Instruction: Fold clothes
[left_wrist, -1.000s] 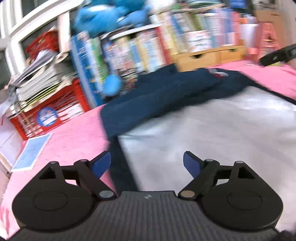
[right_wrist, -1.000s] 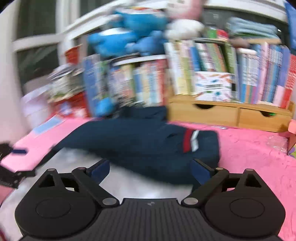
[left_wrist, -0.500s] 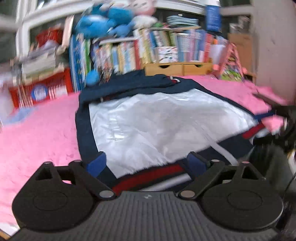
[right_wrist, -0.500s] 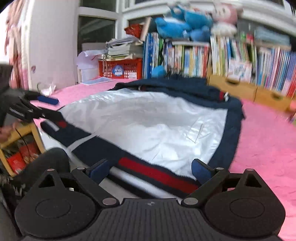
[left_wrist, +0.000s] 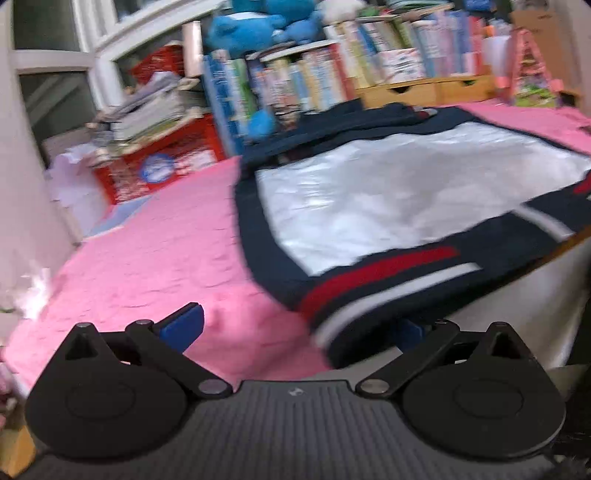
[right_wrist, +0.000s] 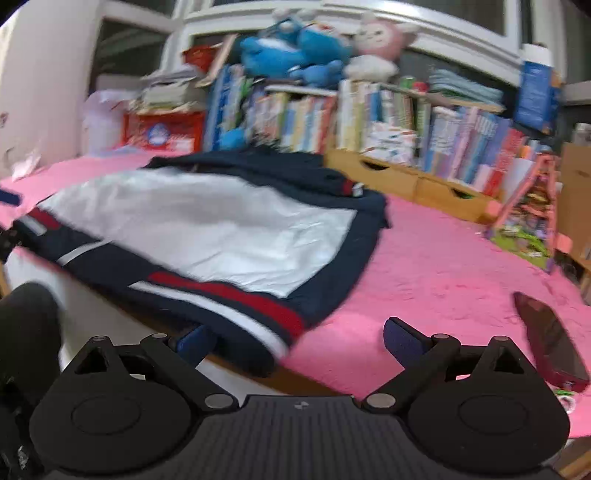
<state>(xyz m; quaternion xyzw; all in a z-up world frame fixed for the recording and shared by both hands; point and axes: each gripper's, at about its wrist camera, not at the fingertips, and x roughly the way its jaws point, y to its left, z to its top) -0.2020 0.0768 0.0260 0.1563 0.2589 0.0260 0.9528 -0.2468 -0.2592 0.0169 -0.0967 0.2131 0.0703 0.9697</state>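
- Navy jacket (left_wrist: 369, 206), its shiny silver lining up, lies flat on the fuzzy pink cover (left_wrist: 155, 251); the red-and-white striped hem hangs at the near edge.
- Left gripper (left_wrist: 295, 325) has just been spreading; its jaws straddle a hem corner, unclenched.
- Right gripper (right_wrist: 299, 338) likewise stands released around the other corner.

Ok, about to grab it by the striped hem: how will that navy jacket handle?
The jacket will probably be floppy: its striped hem already droops over the table edge. The shiny silver lining suggests it may slide easily. It looks light, though bulky.
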